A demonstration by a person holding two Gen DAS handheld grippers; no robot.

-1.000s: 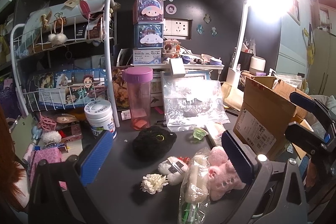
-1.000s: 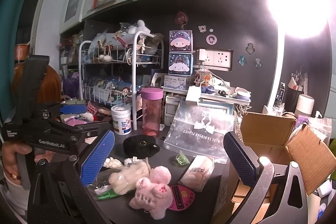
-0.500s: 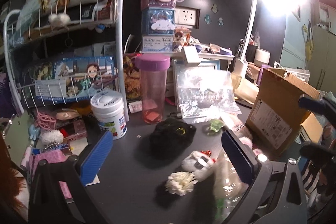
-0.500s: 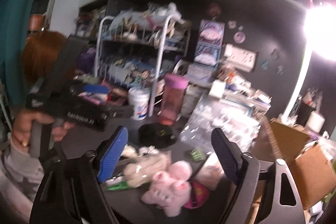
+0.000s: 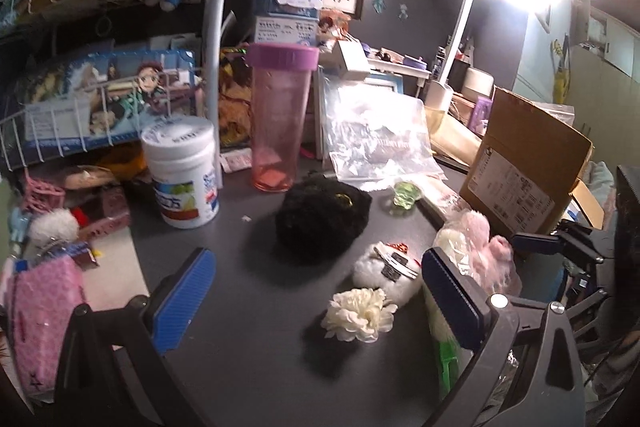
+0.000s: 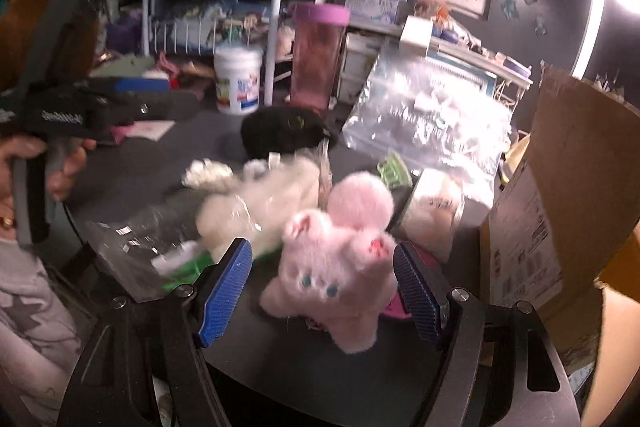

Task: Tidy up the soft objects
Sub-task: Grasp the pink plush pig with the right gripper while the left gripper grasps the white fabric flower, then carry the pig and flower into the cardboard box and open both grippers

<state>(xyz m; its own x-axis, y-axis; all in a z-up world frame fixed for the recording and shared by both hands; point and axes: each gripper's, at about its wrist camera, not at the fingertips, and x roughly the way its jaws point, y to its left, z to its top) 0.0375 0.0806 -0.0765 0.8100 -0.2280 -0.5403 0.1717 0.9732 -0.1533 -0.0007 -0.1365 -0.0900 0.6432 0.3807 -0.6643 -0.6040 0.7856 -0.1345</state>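
Note:
A pink plush animal (image 6: 340, 251) lies on the dark desk between the open fingers of my right gripper (image 6: 322, 289), which straddles it without closing. A cream plush in a clear bag (image 6: 256, 203) lies to its left. In the left wrist view a black fuzzy plush (image 5: 320, 223), a white pom plush with a tag (image 5: 386, 267) and a cream fabric flower (image 5: 358, 313) lie ahead of my open, empty left gripper (image 5: 316, 301). The pink plush (image 5: 486, 247) shows at its right.
A cardboard box (image 5: 528, 163) stands at the right. A pink tumbler (image 5: 278, 119), a white jar (image 5: 182, 173), a clear zip bag (image 5: 376, 143) and a wire rack (image 5: 100, 107) crowd the back. A small green object (image 5: 406, 193) lies near the box.
Both grippers moved forward and down toward the desk. My right gripper now straddles the pink plush and its fingers have narrowed. The left gripper came closer to the black plush and flower.

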